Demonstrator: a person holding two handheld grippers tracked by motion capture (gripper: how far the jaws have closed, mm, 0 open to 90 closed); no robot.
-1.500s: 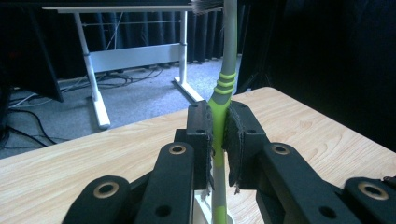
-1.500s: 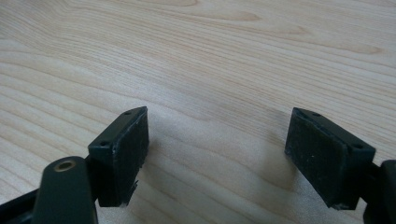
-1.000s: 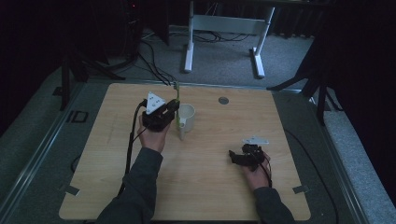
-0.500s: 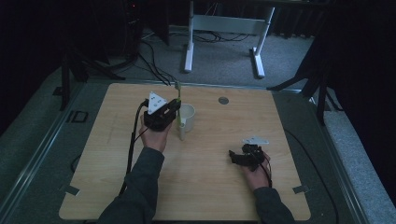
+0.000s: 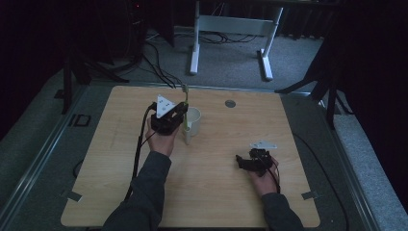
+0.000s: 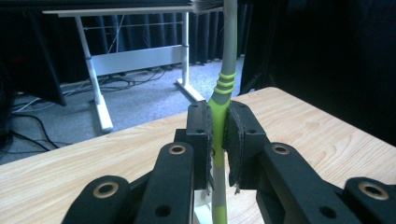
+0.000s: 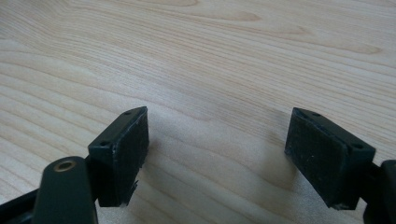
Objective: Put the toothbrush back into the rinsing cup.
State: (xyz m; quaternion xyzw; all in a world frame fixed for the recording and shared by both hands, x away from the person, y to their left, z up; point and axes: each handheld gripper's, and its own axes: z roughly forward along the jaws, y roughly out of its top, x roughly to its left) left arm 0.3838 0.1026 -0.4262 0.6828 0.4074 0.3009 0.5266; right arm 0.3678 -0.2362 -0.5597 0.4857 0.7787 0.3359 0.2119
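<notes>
Pale wood forms the top of the table (image 5: pixel 202 192), seen from the high view with a person's forearms entering from the bottom edge. Left tongs (image 5: pixel 184 115), with a grey three-cornered plate on top, are pressed together on a green-and-grey toothbrush (image 5: pixel 185 103), which stands nearly upright. In the left gripper view the two black jaws pinch the green part of the toothbrush handle (image 6: pixel 218 140) between their pads; three raised green rings sit just above the jaws, the shaft turns grey higher up, and the bristles (image 6: pixel 205 5) reach the top edge of the frame. A white cup (image 5: pixel 193 120) stands on the table just beside the left tongs, on their right side; the lower end of the toothbrush is close to the cup's near rim, though whether it touches cannot be told. Right tongs (image 5: pixel 243 162) lie low over the table near its front right part, well apart from the cup. In the right gripper view these tongs (image 7: pixel 217 144) are spread wide, with bare wood grain between the two pads. A small grey disc (image 5: pixel 230 103) is set in the table top near its far edge. A white metal frame (image 5: pixel 231 29) stands on the grey floor beyond.
</notes>
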